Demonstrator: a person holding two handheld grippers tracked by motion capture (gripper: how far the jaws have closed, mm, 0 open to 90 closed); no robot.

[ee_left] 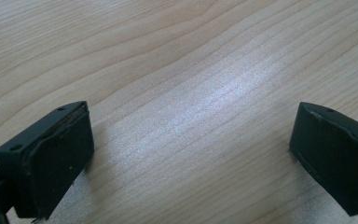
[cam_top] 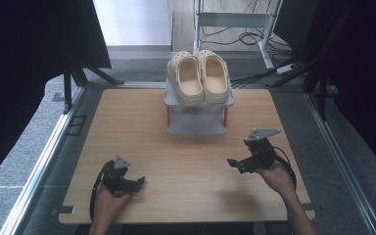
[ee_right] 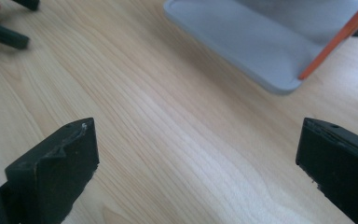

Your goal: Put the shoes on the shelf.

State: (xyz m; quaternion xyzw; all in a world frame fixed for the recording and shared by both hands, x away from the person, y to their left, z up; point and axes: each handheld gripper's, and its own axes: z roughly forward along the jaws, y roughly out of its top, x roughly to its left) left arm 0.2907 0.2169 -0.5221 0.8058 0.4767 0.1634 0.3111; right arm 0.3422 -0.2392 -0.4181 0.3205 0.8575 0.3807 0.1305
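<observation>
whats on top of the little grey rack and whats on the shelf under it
A pair of cream clogs sits side by side on top of the grey rack. The lower shelf looks bare where visible; its back part is hidden under the top tier.

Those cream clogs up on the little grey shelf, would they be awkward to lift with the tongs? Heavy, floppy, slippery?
The clogs look like moulded foam, so probably light for their size. The thick walls and perforated toes suggest they would flex slightly under a squeeze yet hold their shape. Their smooth surface might slip between the pads. Sitting on the top tier of the shelf, a sideways nudge could slide one off.
</observation>
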